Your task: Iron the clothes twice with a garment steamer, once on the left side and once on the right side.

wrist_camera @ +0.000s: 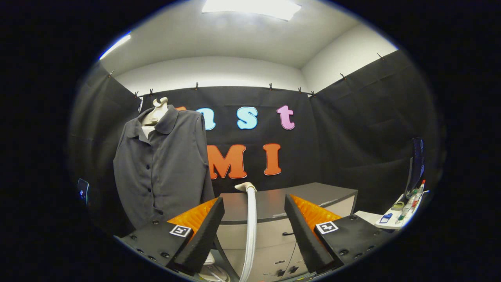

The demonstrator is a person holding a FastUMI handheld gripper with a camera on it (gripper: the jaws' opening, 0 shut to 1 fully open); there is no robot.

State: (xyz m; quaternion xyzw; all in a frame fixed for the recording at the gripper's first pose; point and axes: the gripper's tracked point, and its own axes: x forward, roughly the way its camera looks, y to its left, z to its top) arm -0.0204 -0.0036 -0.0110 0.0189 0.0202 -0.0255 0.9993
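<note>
While my tool (254, 227) sits spread wide with nothing touching its fingers (203, 231), I see the steamer hose (250, 231) rising through the gap between them, its curved top end just ahead. Beyond it stands a grey cabinet worktop (274, 203). Off past the left finger, well apart, the dark grey shirt (160, 168) hangs on a mannequin form (156, 111).

Bright ceiling panel (250, 8) overhead, glare there, sharp focus, fisheye-bent edges
</note>
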